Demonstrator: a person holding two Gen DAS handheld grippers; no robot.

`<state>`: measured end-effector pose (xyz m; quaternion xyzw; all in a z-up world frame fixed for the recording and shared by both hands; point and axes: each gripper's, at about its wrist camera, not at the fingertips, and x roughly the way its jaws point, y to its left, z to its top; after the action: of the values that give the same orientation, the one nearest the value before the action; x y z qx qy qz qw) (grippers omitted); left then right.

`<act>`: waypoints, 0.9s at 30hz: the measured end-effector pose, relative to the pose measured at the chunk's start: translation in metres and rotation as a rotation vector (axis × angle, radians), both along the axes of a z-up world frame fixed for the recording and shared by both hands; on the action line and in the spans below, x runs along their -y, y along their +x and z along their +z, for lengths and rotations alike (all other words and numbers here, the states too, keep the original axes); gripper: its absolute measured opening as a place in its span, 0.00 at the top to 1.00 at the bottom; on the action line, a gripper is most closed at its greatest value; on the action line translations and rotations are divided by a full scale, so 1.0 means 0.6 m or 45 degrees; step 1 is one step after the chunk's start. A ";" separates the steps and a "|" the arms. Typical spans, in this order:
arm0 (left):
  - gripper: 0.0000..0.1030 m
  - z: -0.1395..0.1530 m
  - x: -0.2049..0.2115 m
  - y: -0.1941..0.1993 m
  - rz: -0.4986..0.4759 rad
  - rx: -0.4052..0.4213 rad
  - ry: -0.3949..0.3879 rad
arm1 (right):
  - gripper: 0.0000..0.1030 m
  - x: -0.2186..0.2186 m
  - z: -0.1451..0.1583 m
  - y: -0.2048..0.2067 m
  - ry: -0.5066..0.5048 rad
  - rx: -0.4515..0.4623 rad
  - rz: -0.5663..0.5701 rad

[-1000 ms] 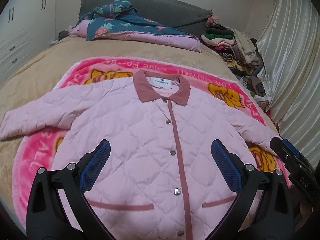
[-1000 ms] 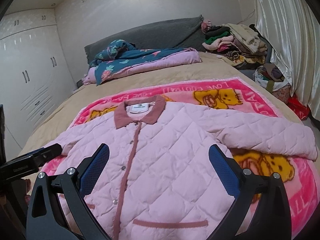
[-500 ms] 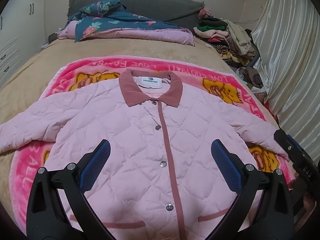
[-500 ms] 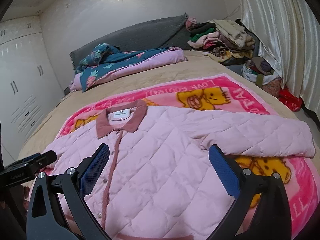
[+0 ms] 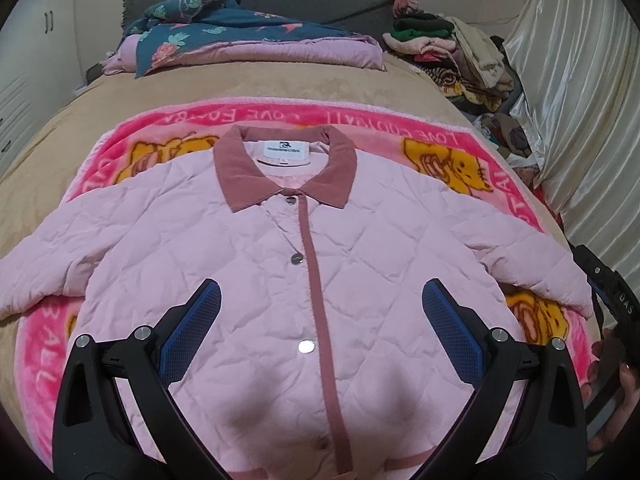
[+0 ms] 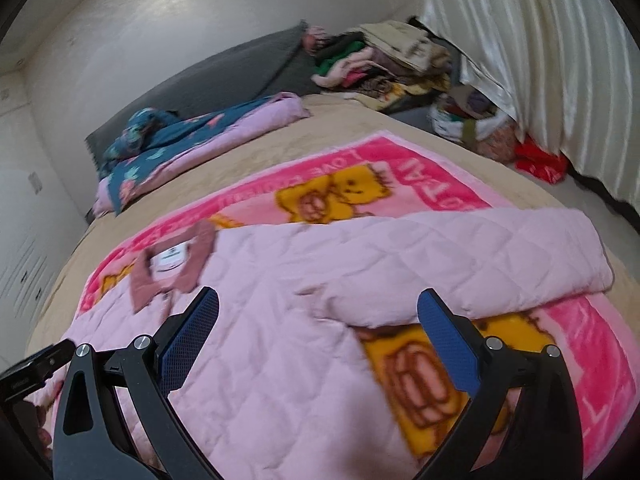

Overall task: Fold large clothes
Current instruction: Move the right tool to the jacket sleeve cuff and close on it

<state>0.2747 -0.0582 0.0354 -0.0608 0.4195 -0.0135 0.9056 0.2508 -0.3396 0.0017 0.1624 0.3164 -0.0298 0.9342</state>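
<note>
On the tan bed (image 5: 280, 88), a pink quilted snap-front jacket (image 5: 248, 280) is laid flat, front up, over a bright pink cartoon-print blanket (image 6: 420, 168). Left gripper (image 5: 320, 336) and right gripper (image 6: 316, 340) are seen with fingers spread wide, empty, above it. Fabric is judged soft, puffy, light; the right sleeve cuff (image 6: 576, 256) is suggested as the grasp point.

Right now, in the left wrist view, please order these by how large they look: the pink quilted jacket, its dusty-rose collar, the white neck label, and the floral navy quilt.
1. Pink quilted jacket, clearly largest.
2. Floral navy quilt; it lies farther away, so its true size is unsure.
3. Dusty-rose collar.
4. White neck label, smallest.
</note>
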 end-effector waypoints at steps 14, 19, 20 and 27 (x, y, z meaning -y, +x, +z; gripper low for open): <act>0.08 -0.030 0.049 0.050 -0.036 -0.039 -0.031 | 0.04 0.165 -0.082 0.003 0.095 -0.126 -0.264; 0.08 -0.052 0.060 0.061 -0.029 -0.067 -0.010 | 0.04 0.210 -0.106 -0.001 0.134 -0.160 -0.353; 0.08 -0.055 0.061 0.061 -0.028 -0.069 -0.007 | 0.04 0.219 -0.112 -0.002 0.147 -0.163 -0.370; 0.08 -0.076 0.052 0.065 -0.005 -0.083 0.010 | 0.04 0.273 -0.151 -0.006 0.225 -0.201 -0.486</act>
<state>0.3139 -0.0896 -0.0103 -0.0569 0.4491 -0.0116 0.8916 0.2470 -0.5033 -0.0891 0.2975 0.3536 -0.1910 0.8660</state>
